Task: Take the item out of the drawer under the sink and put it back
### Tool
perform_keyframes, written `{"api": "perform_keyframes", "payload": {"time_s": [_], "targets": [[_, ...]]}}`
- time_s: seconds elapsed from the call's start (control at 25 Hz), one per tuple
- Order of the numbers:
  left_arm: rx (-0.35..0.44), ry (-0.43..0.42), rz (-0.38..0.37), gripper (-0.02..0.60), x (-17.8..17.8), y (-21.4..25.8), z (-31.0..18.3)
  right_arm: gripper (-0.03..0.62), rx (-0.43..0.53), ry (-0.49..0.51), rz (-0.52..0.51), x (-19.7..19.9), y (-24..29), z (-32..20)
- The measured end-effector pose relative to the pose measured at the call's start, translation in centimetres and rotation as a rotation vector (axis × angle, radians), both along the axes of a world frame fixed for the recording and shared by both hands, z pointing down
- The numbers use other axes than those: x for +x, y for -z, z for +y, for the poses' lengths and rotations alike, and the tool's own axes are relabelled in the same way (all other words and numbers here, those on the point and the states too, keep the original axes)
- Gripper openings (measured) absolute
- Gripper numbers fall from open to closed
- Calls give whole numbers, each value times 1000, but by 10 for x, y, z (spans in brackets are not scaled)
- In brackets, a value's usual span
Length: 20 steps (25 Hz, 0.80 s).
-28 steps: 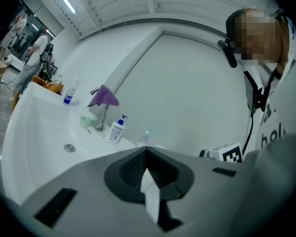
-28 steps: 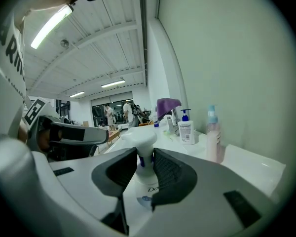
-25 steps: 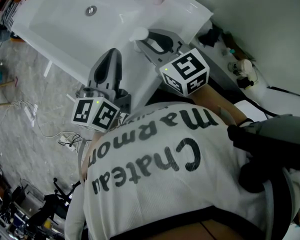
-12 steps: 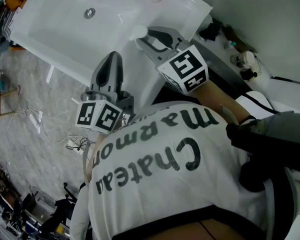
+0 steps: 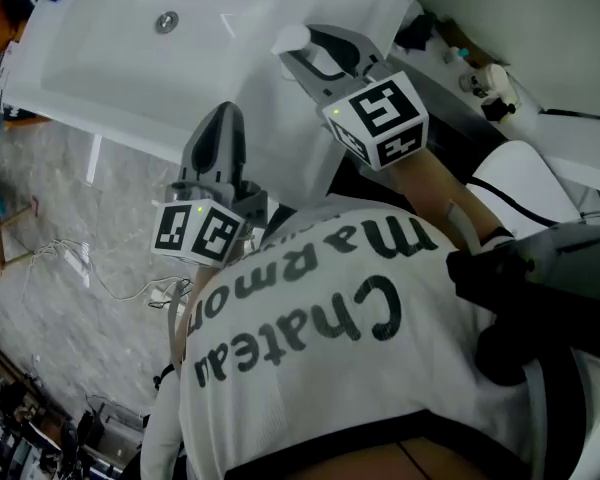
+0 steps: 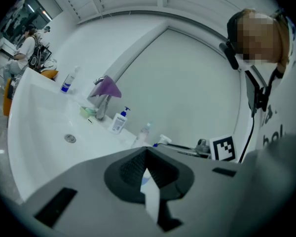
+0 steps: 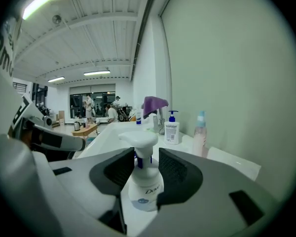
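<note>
- Right tool (image 7: 146, 166) opening, pump bottle (image 7: 144, 191) between, jaws seem off it.
- Bottle likely light, slick, tippy; I'd grip the body.
- Left tool (image 6: 147, 168) closed, empty.

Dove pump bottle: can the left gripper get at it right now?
Probably not: the right gripper, jaws opening, straddles the bottle on both sides, and the left gripper is shut.

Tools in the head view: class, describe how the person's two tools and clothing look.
The left tool and right tool are grey with dark ribbed pads. Each carries a white cube of black square markers with a small green light. The person wears a white top with black lettering. The right tool's jaws are opening, a white pump bottle between them.
</note>
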<state>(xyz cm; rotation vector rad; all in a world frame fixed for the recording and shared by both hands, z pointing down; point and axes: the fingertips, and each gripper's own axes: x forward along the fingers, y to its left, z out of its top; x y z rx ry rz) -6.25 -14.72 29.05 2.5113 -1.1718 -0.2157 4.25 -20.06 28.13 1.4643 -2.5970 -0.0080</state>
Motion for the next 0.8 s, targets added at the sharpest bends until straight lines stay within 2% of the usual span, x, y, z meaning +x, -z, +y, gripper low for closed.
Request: {"api": "perform_keyframes", "payload": {"time_s": [0.24, 0.44, 0.8], "targets": [[-18, -71, 2, 5, -1, -16, -2, 205, -39, -110, -47, 13, -6, 3], [4, -107, 20, 5, 3, -9, -2, 213, -64, -156, -115, 21, -5, 11], [15, -113, 4, 5, 6, -1, 10, 258, -138, -143, -245, 29, -11, 23]]}}
